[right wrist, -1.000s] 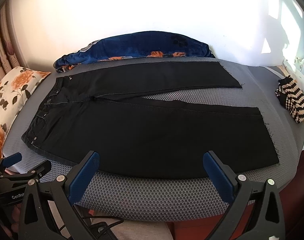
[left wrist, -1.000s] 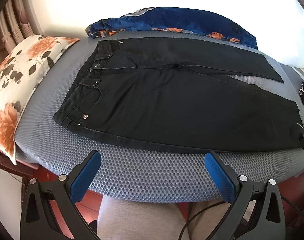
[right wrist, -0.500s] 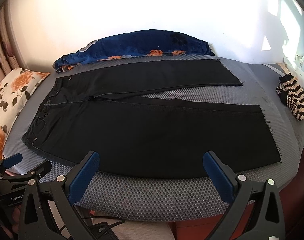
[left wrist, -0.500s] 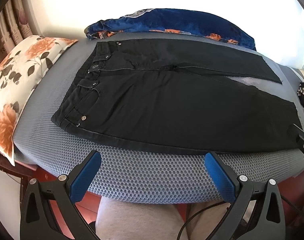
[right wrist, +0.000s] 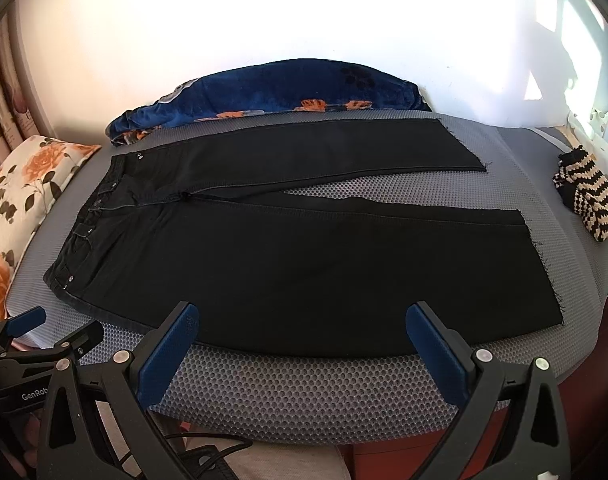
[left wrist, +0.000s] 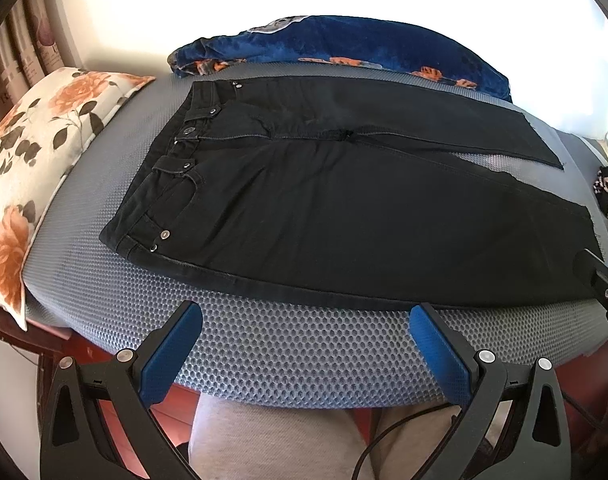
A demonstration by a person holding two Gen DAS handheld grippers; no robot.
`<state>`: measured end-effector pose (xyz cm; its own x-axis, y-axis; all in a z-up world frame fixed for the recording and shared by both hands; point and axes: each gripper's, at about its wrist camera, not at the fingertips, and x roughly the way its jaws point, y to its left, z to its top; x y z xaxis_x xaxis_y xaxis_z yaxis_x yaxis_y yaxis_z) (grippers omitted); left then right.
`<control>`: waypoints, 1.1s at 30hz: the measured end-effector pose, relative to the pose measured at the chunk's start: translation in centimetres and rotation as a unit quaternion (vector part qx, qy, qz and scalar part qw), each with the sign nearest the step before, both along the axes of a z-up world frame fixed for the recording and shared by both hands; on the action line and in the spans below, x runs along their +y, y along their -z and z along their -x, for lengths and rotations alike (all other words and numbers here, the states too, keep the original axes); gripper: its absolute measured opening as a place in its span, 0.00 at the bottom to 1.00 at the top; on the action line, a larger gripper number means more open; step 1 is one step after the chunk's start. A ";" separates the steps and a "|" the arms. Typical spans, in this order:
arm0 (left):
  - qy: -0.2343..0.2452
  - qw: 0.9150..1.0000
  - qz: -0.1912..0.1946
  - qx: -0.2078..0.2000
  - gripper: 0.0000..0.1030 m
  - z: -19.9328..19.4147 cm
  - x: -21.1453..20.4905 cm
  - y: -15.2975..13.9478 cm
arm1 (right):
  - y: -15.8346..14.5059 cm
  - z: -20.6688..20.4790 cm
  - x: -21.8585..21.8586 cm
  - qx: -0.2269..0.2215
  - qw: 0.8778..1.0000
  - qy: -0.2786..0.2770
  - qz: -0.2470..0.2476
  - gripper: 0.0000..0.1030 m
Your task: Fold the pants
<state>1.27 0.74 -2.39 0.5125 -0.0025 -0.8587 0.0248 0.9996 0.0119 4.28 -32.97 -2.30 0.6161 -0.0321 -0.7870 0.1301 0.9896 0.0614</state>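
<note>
- A pair of black denim pants [right wrist: 304, 264] lies spread flat on a grey honeycomb-mesh mattress pad [right wrist: 304, 396], front side up, not yet folded.
- The waistband [left wrist: 160, 168] points toward the left end of the bed, with its silver button and pocket rivets showing; the legs run off to the right.
- The two legs part from the crotch in a narrow V, so a wedge of grey mesh shows between them. The far leg [right wrist: 323, 152] lies near the back edge of the pad; the near leg [right wrist: 343, 276] looks wider and runs along the front edge.
- Both hems are cut raw, with loose threads fraying at the near leg's end [right wrist: 543, 276].
- The cloth lies smooth, with only faint creases around the fly and pockets.
- The left hand-held gripper [left wrist: 305, 328] hovers just off the front edge of the pad below the hip area, its blue-padded fingers spread wide and grasping nothing.
- The right hand-held gripper [right wrist: 302, 326] hangs over the front edge by the near leg, fingers likewise spread wide and empty, their tips just at the hem of the fabric's near side.
- A cream pillow with orange roses [left wrist: 44, 152] sits at the left end beside the waistband.
- A rumpled dark blue plush blanket [right wrist: 288, 88] lies behind the pants against the wall.
- A black-and-tan striped knit piece [right wrist: 587, 196] rests at the right end, apart from the hems.
</note>
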 end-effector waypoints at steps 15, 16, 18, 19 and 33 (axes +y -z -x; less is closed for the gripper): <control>0.000 1.000 0.000 0.002 1.00 -0.3 -0.1 0.2 | 0.1 0.0 0.1 0.000 1.000 0.002 0.000 1.00; 0.000 1.000 0.000 0.003 1.00 -0.3 -0.1 0.2 | 0.1 0.0 0.1 0.000 1.000 0.002 0.000 1.00; -0.001 1.000 -0.001 0.003 1.00 -0.4 -0.1 0.3 | 0.1 0.0 0.1 0.000 1.000 0.002 0.001 1.00; 0.000 1.000 0.001 0.003 1.00 -0.4 -0.1 0.3 | 0.2 -0.1 0.2 0.000 1.000 0.002 0.000 1.00; -0.012 1.000 0.017 -0.006 1.00 -3.1 1.9 -0.7 | -0.1 -1.6 -0.1 -0.001 1.000 -0.003 -0.006 1.00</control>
